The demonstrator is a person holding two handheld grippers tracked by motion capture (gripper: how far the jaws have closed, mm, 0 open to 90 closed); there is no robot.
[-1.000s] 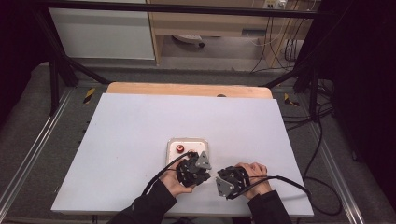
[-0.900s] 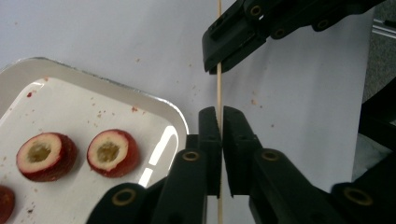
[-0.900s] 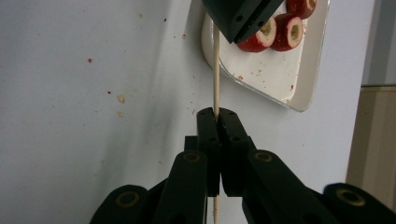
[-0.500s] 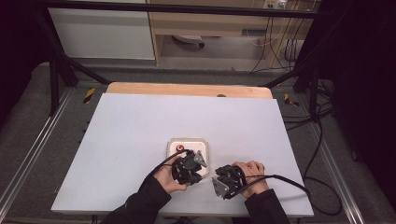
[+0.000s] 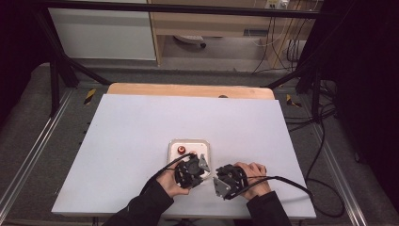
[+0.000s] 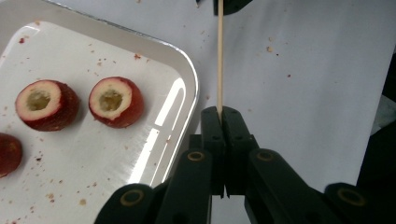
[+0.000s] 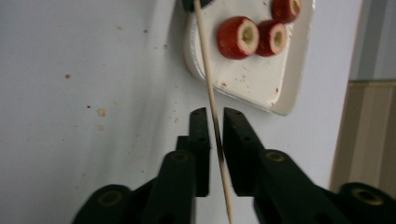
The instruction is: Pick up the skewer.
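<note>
Skewer spans between tools; left tool clamps end, right tool slack.

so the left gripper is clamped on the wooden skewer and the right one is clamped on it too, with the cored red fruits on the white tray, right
Not quite. The left gripper is clamped on the wooden skewer, but the right gripper is not: its jaws have just been opening, and the right gripper view shows gaps beside the skewer. The cored red fruits do sit on the white tray.
</note>
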